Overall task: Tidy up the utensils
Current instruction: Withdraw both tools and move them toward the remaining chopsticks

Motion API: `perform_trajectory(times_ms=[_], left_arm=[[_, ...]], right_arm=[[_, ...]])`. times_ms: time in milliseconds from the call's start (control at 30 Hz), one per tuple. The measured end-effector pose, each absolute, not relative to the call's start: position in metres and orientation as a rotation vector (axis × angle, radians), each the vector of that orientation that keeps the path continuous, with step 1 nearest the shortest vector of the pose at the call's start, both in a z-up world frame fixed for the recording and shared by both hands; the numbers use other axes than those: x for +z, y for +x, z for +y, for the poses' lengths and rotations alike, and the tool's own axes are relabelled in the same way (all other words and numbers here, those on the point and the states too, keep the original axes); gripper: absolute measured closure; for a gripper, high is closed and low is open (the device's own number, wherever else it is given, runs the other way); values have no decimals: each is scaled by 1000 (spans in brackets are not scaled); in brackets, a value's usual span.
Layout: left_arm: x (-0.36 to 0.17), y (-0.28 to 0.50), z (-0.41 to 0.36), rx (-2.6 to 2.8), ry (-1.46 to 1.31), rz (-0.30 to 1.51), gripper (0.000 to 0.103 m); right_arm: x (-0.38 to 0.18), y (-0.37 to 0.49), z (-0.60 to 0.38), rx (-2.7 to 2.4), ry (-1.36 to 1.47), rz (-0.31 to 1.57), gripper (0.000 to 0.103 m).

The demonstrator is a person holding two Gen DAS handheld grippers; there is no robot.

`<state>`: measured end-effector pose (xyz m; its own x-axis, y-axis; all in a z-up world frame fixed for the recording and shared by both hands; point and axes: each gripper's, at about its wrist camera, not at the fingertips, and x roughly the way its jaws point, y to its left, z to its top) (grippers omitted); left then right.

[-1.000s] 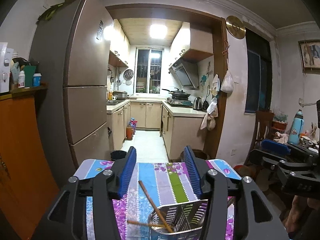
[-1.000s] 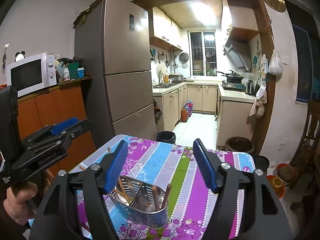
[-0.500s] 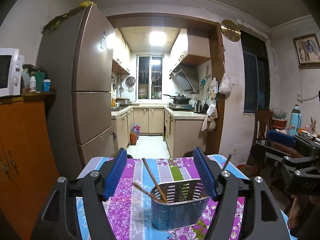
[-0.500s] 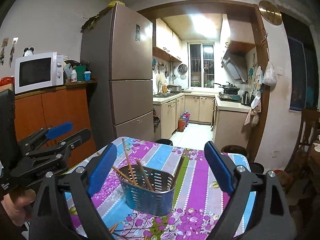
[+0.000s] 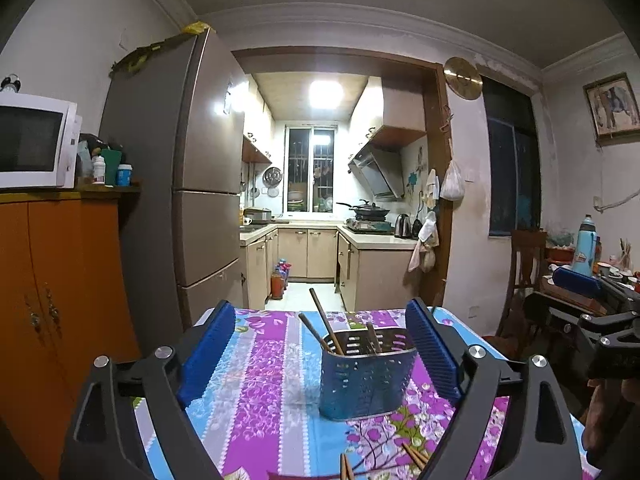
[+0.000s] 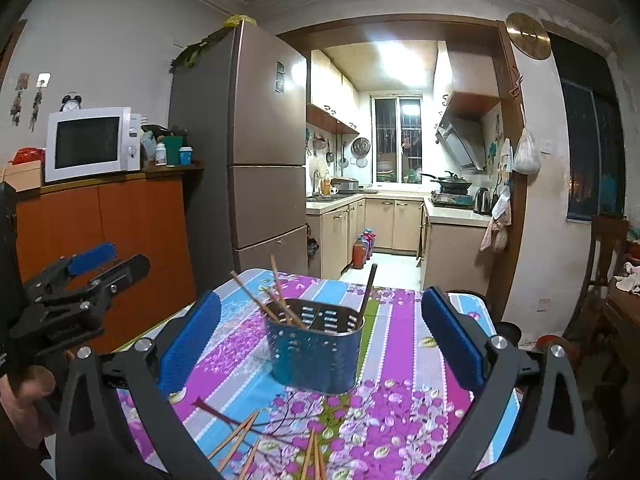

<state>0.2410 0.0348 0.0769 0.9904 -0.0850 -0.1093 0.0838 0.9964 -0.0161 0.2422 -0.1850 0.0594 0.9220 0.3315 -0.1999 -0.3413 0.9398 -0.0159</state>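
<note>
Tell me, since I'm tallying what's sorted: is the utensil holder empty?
No. The utensil holder stands upright with chopsticks sticking out; more lie loose on the tablecloth.

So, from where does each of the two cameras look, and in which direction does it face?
Left wrist: sits on the left gripper, facing across the table toward the kitchen; its own open jaws frame the utensil holder, and the right gripper shows at the right edge.
Right wrist: sits on the right gripper, facing the same way; its open jaws, the left gripper and a hand show.
Shared: holder, loose chopsticks, tablecloth, fridge, microwave.
</note>
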Motion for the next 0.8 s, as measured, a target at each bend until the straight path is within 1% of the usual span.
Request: perform_trajectory(times_ms=[100, 233, 400, 600, 800], left_arm=[[73, 217, 39, -85, -10, 97, 12], [58, 185, 45, -78, 4, 89, 10], [33, 154, 48, -68, 32, 103, 10], [3, 135, 45, -75, 57, 152, 10], [-23, 123, 43, -88, 67, 188, 10]], right_arm=[[53, 221, -187, 349, -51, 186, 6], [38, 194, -194, 355, -37, 195, 6], [7, 157, -192, 366, -41, 217, 6], [-31, 124, -185, 380, -50, 256, 6], [-54, 99, -178, 395, -38, 260, 6]])
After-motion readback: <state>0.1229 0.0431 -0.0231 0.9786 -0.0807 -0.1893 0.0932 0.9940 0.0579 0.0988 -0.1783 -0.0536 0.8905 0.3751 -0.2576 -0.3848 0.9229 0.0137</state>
